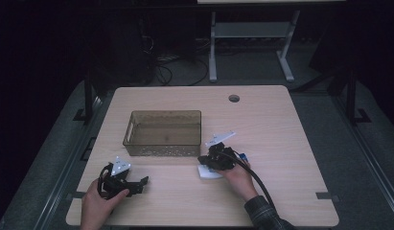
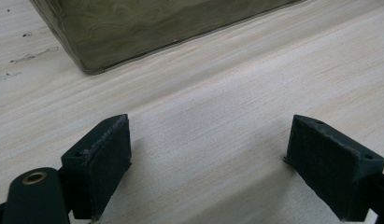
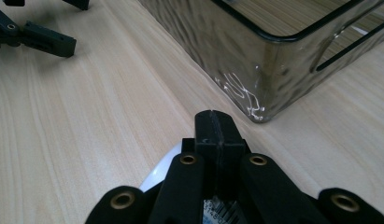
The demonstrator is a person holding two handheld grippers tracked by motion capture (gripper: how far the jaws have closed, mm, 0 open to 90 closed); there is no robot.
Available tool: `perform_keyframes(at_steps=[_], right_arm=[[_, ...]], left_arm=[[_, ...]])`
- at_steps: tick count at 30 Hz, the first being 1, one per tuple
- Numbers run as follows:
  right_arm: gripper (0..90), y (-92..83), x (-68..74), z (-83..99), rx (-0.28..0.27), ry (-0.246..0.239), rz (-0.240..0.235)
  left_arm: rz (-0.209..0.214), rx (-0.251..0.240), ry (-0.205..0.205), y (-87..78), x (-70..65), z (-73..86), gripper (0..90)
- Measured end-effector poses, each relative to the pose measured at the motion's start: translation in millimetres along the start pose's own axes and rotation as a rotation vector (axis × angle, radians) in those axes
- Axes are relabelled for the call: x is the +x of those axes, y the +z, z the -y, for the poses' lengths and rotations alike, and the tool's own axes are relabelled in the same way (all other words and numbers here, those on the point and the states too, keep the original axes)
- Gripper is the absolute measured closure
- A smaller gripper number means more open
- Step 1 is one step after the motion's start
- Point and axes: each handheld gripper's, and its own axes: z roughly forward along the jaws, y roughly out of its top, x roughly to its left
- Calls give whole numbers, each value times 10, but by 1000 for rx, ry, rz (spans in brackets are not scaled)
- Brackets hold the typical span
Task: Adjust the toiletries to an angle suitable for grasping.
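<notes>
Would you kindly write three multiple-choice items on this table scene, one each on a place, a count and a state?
1. Where does the white packet lie?
A. inside the bin
B. on the table under the right claw
C. beside the table's round hole

2. How many things lie inside the clear bin?
A. none
B. two
C. four

3. How do the left claw's jaws stand?
A. pressed together
B. clamped on the bin's rim
C. wide apart with nothing between them

Answers:
1 B: the high view shows the packet on the table, just below the right claw, in front of the bin's right corner.
2 A: the bin's floor shows bare through its walls.
3 C: the left claw shows only tabletop between its pads.
</notes>
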Motion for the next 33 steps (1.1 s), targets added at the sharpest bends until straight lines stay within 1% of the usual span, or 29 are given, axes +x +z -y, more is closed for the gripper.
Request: perform_keyframes(at_steps=[8, 17, 33], right_arm=[[894, 18, 36, 14, 19, -10, -14], [894, 4, 68, 35, 25, -14, -28], [894, -86, 157, 140, 42, -17, -46]], left_arm=[[0, 0, 0, 0, -1, 0, 128], [0, 0, 0, 0, -1, 0, 129], [-1, 0, 0, 0, -1, 0, 129]])
